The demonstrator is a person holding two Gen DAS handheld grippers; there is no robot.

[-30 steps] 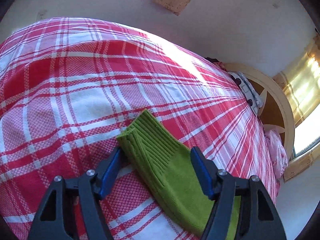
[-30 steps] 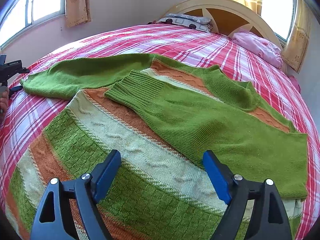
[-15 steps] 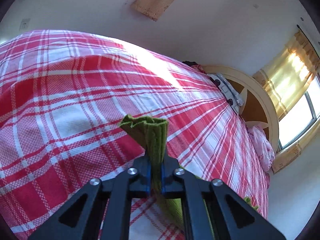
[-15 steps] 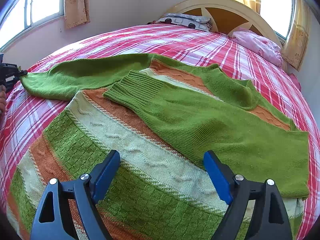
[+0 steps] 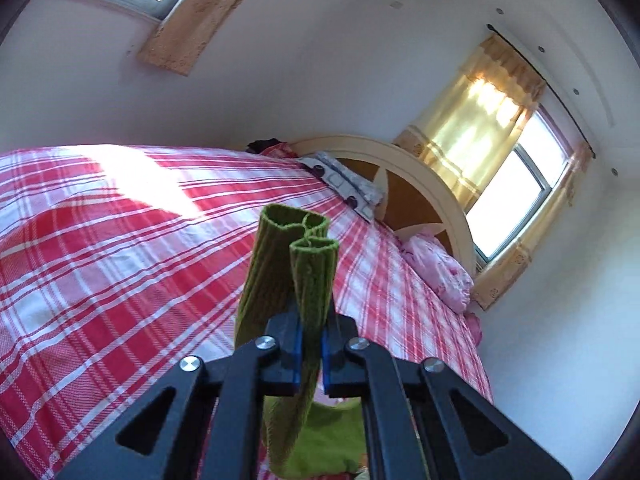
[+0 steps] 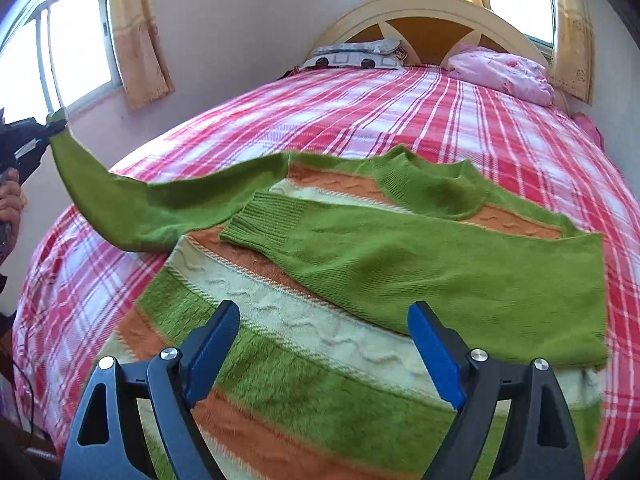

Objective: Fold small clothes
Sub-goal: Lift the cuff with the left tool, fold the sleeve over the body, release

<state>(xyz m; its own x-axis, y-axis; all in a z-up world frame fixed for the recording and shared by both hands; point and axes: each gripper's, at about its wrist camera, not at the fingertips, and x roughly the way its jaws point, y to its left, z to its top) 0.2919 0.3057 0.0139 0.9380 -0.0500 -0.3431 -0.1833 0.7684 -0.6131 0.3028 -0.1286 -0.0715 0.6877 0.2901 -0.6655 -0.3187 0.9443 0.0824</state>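
Sunlit bedroom, red plaid bedspread (image 6: 400, 120) stretched across the bed, curved headboard (image 6: 432, 12) at the far end — and the striped sweater (image 6: 320, 344) laid flat across the near half. Starting at the left of the right wrist view: the left gripper (image 6: 44, 130) is up off the bed with the cuff of the left sleeve (image 6: 120, 204) in its grip, a hand (image 6: 10, 204) visible just below it. The left wrist view confirms it — jaws pinched tight on the ribbed cuff (image 5: 296, 264), which bunches up in folds above the pads. That sleeve hangs in a slope from the cuff down to the shoulder. Moving right, the other sleeve (image 6: 400, 264) already lies folded across the chest, its cuff resting on the orange stripe. And nearest the camera, the right gripper (image 6: 324, 344) hovers over the lower body of the sweater, jaws spread wide, nothing between them.

So the step looks like folding this left sleeve in. To do it well: carry the cuff across over the chest, keep the sleeve lightly taut so it lands flat, and lay it over the first sleeve. The free right gripper could pin the body so the knit doesn't drag along.
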